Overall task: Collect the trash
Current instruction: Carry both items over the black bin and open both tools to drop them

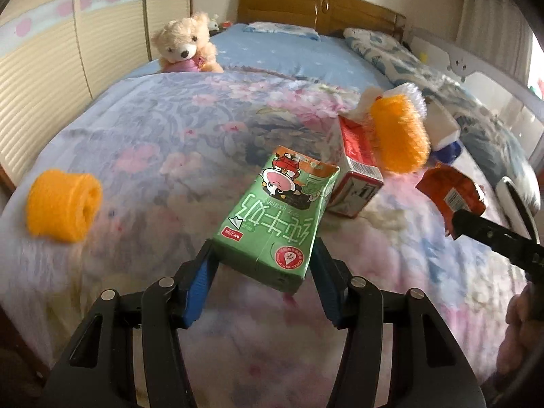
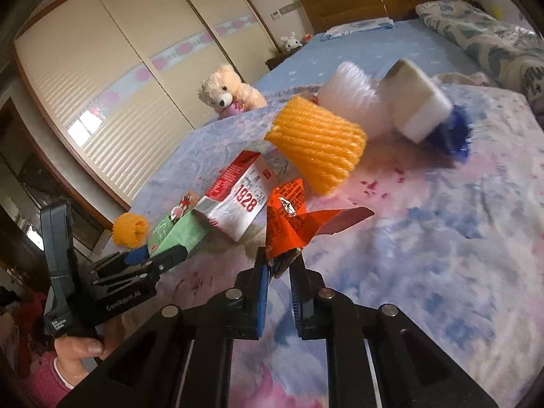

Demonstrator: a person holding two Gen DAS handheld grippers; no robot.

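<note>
Bed: lay under both hand-held grippers.
Green milk carton: clamped between the left hand-held gripper's pads, lifted off the bed.
Orange wrapper: pinched in the right hand-held gripper, jaws narrow.
</note>
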